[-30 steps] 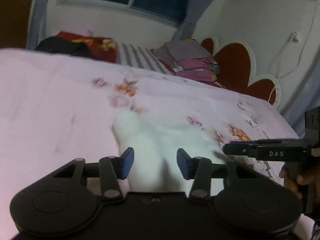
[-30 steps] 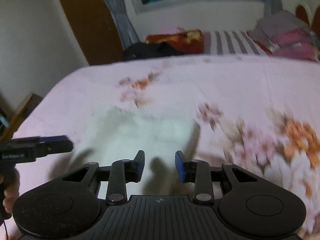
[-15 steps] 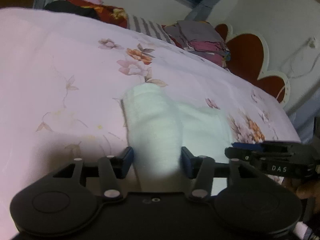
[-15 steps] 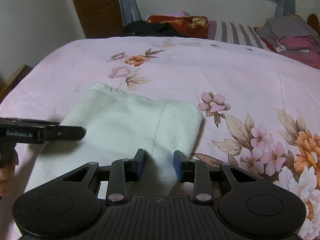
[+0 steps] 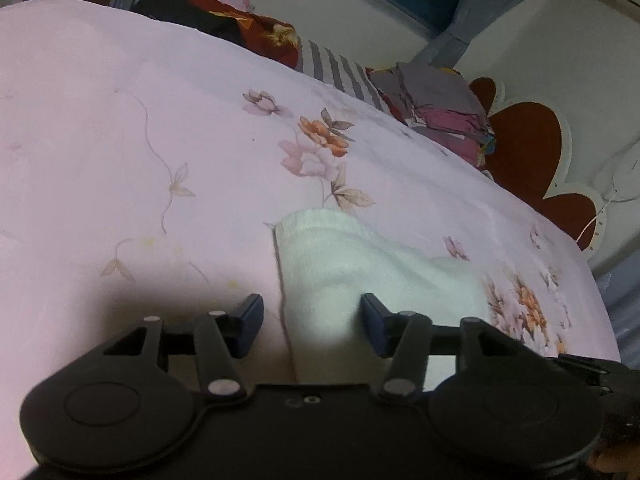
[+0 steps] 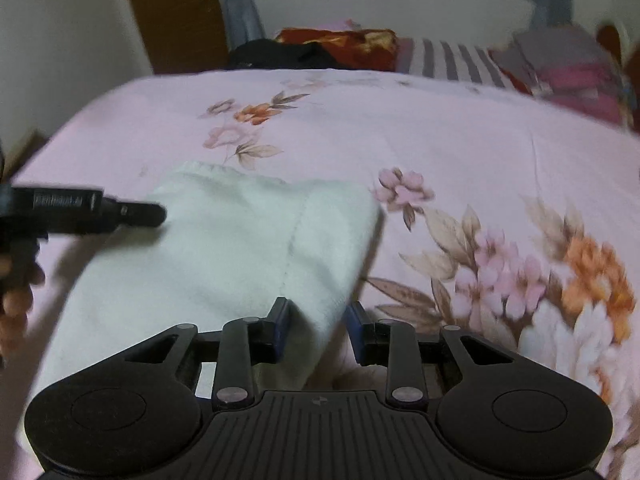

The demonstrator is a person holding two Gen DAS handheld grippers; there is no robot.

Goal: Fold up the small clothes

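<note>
A small white knitted garment lies flat on the pink flowered bedspread. In the left wrist view my left gripper is open, its blue pads on either side of the garment's left edge near the bed surface. In the right wrist view the garment spreads to the left, and my right gripper is open with its pads astride the garment's near right corner. The left gripper also shows there as a dark bar over the garment's left side.
Folded clothes, a striped pillow and a red and black heap lie at the far side of the bed. A red heart-shaped headboard stands at the right. A wooden door is beyond the bed.
Both grippers have come down and forward onto the garment. Their open jaws now straddle its edges, the left at the left edge, the right at the near right corner.
</note>
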